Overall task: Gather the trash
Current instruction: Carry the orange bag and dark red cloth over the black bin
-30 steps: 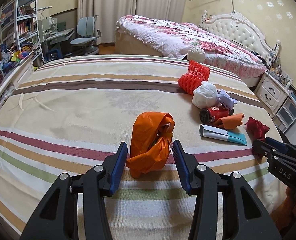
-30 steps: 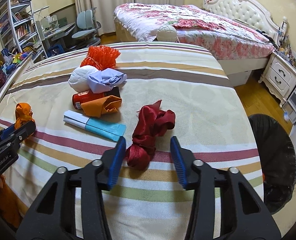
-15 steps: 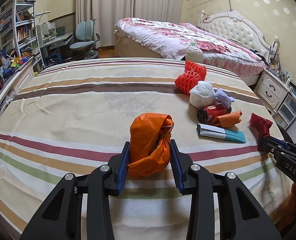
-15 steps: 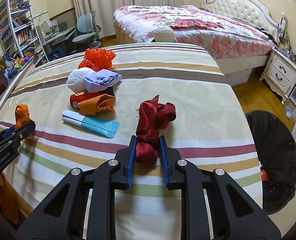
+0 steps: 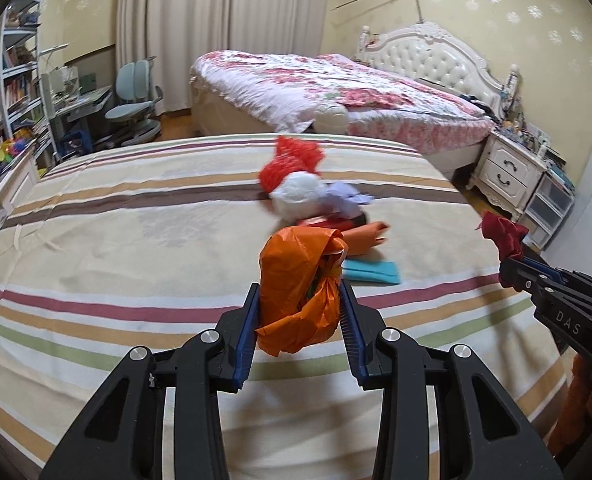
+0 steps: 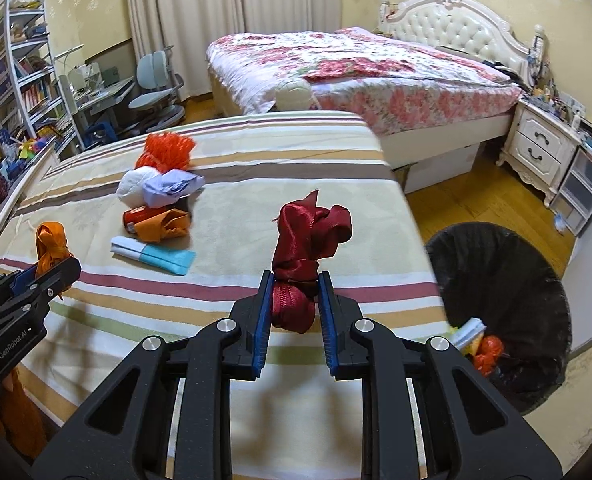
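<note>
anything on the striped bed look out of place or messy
Yes: loose trash sits heaped on the striped bedspread: an orange mesh, white wad, lilac wrapper, red can and blue-white packet. Nothing looks spilled or broken.

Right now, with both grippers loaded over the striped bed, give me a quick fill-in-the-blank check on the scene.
1. The left gripper is shut on a crumpled ____ plastic bag.
2. The right gripper is shut on a knotted dark ____ satin cloth.
3. The black mesh trash bin stands on the ____ beside the striped bed.
4. The light blue flat packet lies on the bed, held by ____ gripper.

Missing words: orange; red; floor; neither
</note>
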Demonstrator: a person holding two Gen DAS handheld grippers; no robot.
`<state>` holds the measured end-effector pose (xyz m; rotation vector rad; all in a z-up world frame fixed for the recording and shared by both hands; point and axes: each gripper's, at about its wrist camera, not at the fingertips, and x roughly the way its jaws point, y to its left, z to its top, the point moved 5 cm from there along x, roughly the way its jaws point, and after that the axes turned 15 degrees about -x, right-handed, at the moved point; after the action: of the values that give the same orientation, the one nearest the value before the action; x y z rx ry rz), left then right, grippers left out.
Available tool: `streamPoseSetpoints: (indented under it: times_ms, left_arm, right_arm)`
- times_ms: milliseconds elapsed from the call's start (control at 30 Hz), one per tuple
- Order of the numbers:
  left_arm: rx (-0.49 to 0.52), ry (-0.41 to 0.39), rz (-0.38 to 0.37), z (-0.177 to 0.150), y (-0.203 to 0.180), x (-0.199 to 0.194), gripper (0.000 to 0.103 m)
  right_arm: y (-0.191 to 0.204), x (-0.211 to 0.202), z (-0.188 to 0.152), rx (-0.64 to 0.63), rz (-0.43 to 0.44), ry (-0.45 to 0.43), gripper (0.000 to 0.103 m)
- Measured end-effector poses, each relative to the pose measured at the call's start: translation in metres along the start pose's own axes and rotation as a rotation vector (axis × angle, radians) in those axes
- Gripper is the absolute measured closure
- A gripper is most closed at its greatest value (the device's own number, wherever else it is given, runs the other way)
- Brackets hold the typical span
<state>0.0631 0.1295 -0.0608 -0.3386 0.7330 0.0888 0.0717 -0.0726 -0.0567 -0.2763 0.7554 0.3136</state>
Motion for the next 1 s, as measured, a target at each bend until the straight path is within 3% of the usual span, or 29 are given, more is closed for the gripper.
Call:
streamPoseSetpoints:
  times_ms: [467, 700, 1000]
  left_arm:
    - [0.141, 0.047, -0.157, -0.017, -0.132, 0.027, 0.065]
    - [0.21, 0.067, -0.188, -0.029, -0.188, 0.046, 0.065]
    - [0.265, 0.084, -0.194, -0.036, -0.231, 0.068, 0.065]
  right_arm:
    - [-0.101, -0.016, -0.025, 0.134, -0.146, -0.003, 0.081]
    - [-0.14, -0.014, -0.041, 0.191, -0.186, 0.01, 0.081]
    - [-0.175, -0.009, -0.058, 0.247, -0.216, 0.029, 0.081]
